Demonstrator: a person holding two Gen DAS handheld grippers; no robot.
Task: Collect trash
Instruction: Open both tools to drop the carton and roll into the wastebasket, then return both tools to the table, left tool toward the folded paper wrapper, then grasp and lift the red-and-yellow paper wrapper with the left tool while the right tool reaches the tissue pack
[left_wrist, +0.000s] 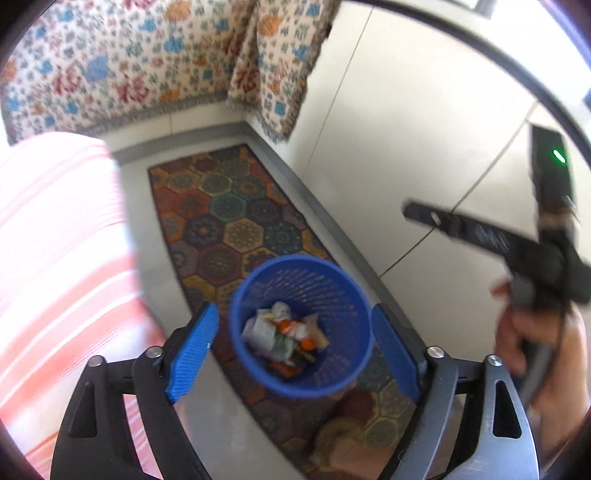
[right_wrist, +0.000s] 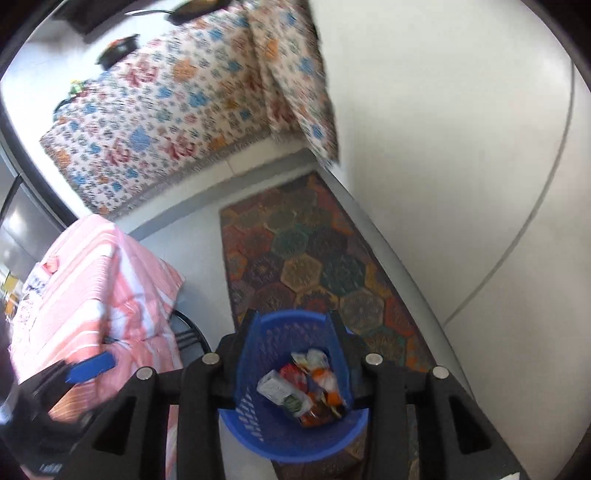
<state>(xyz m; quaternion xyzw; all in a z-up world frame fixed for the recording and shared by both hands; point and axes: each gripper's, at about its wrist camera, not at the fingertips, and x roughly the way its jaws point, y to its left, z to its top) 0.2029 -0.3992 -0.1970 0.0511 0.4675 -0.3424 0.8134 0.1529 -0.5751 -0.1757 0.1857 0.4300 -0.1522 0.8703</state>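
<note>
Left wrist view: my left gripper (left_wrist: 293, 350) has its two blue pads (left_wrist: 192, 347) spread wide, pinching nothing. One blue bin (left_wrist: 343, 354) stands on the floor below and between them, at six o'clock from centre, untouched by either pad. Trash (left_wrist: 284, 336) lies in a heap at its bottom: crumpled white paper and orange-and-red wrappers, too jumbled to count. One hexagon-patterned rug (left_wrist: 236, 221) runs from the bin toward twelve o'clock. One floral cloth (left_wrist: 110, 66) hangs across the top; one pink striped cloth (left_wrist: 55, 240) fills nine o'clock. At three o'clock a hand (left_wrist: 535, 343) holds my right gripper, seen from its side, with one green light showing.

Right wrist view: my right gripper (right_wrist: 291, 325) has two dark fingers (right_wrist: 240, 328) flanking the bin (right_wrist: 258, 350) at its far rim. They stand partly apart; whether they press the wall I cannot tell. The trash (right_wrist: 306, 384) sits inside, at six o'clock. The rug (right_wrist: 303, 258) stretches toward twelve o'clock, the floral cloth (right_wrist: 166, 122) lies at eleven, the striped cloth (right_wrist: 92, 280) at nine. One blue pad of my left gripper (right_wrist: 90, 365) shows at eight o'clock.
</note>
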